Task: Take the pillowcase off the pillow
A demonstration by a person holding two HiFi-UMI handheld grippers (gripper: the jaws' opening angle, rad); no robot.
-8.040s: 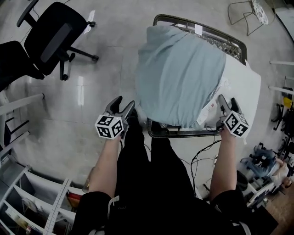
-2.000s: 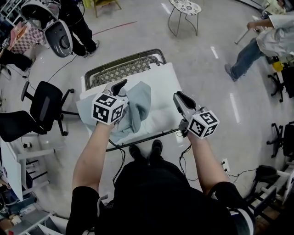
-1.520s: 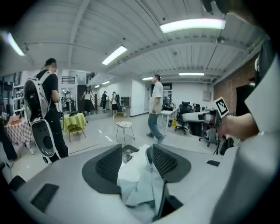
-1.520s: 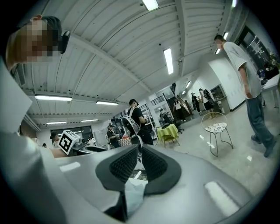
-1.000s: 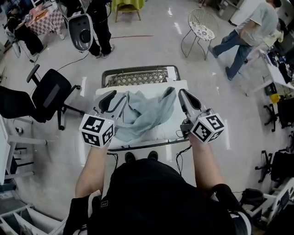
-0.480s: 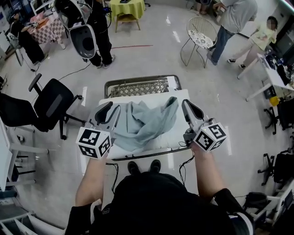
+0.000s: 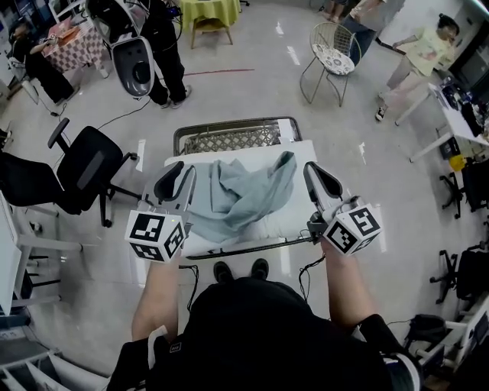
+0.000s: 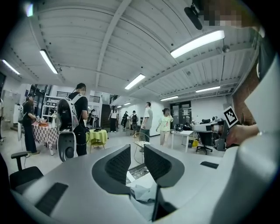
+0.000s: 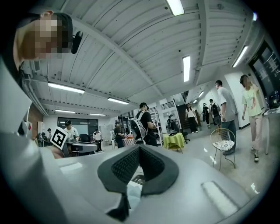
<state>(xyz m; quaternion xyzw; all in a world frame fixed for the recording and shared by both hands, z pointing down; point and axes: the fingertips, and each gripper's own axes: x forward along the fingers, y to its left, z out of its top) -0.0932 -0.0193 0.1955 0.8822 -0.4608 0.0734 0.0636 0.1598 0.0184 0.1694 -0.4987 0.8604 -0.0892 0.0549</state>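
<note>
Blue-grey pillowcase point(image 7: 243, 195) lies crumpled atop the white pillow point(image 7: 284, 220). The left gripper point(image 7: 182, 172) has just been narrowing its jaws, which show a slim empty gap. The right gripper point(image 7: 313, 169) is closed on nothing.

One of each on the cart

One cart point(image 7: 229, 139) carries one white pillow point(image 7: 286, 218) and one blue-grey pillowcase point(image 7: 237, 195). On the floor beyond its far edge stand one wire chair point(image 7: 334, 57) and one green-covered table point(image 7: 202, 9). The black office chairs are too cut off to count.
</note>
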